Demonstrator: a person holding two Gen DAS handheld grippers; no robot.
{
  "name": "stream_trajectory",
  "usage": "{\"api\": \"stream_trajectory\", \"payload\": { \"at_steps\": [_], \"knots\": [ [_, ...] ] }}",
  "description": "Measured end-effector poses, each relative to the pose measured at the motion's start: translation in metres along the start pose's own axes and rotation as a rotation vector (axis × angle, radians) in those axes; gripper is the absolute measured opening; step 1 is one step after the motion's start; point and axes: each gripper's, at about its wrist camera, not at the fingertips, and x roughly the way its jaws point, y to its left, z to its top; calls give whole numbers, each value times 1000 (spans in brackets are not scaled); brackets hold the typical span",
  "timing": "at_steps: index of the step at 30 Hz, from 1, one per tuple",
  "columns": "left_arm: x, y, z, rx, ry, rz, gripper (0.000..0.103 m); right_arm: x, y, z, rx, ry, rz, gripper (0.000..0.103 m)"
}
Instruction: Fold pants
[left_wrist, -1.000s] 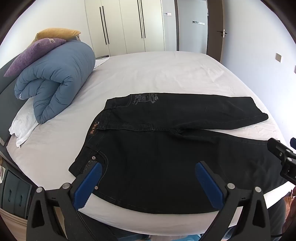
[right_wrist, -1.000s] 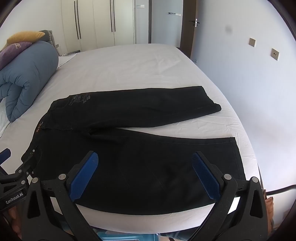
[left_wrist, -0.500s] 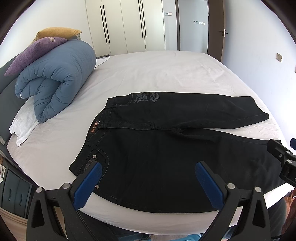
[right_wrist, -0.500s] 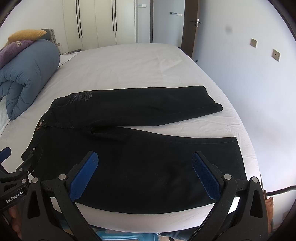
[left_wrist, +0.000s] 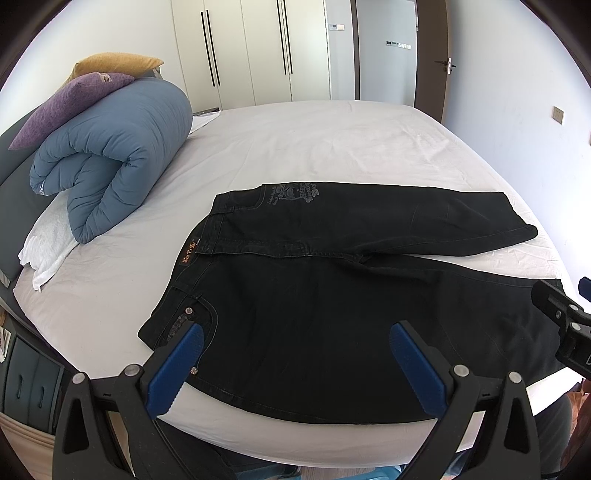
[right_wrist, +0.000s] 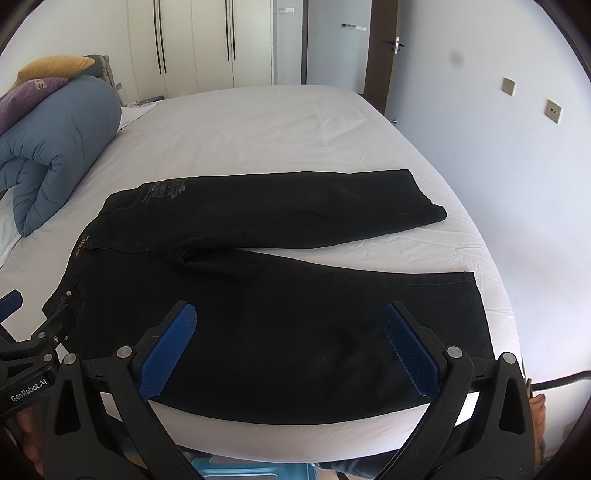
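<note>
Left tool (left_wrist: 295, 363): released, blue pads spread wide, held over the near edge of the bed (left_wrist: 332, 140) above the waist end of the pants (left_wrist: 332, 295). Its left pad (left_wrist: 173, 369) sits over the front pocket near the hip corner; contact with the cloth cannot be confirmed. Nothing is gripped.

Right tool (right_wrist: 290, 349): released, pads wide apart, held over the near leg of the pants (right_wrist: 277, 314) toward the hem end. Nothing is gripped. Part of the left tool appears at the left edge of the right wrist view, and part of the right tool at the right edge of the left wrist view.

Pants: black, lying flat on the white sheet, waist to the left, legs running to the right. The two legs are spread, with a wedge of bare sheet between them that widens toward the hems. The far leg carries a grey print near the waist. The near leg lies along the bed edge.

Blue rolled duvet (left_wrist: 110, 158) lies at the left end of the bed, well apart from the pants, with a purple pillow (left_wrist: 70, 103) and a yellow pillow (left_wrist: 114, 62) on top.
</note>
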Motion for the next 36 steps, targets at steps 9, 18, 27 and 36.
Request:
{"api": "stream_trajectory", "payload": {
  "at_steps": [9, 18, 27, 36],
  "knots": [
    [0, 0, -1, -1, 0, 0, 103, 8, 5, -3, -1, 2, -1, 103],
    [0, 1, -2, -2, 1, 0, 103, 11, 8, -5, -2, 4, -1, 103],
    [4, 1, -8, -6, 11, -1, 103, 16, 12, -10, -5, 9, 0, 103],
    [26, 8, 1, 0, 34, -2, 103, 36, 18, -8, -35, 45, 4, 103]
  ]
}}
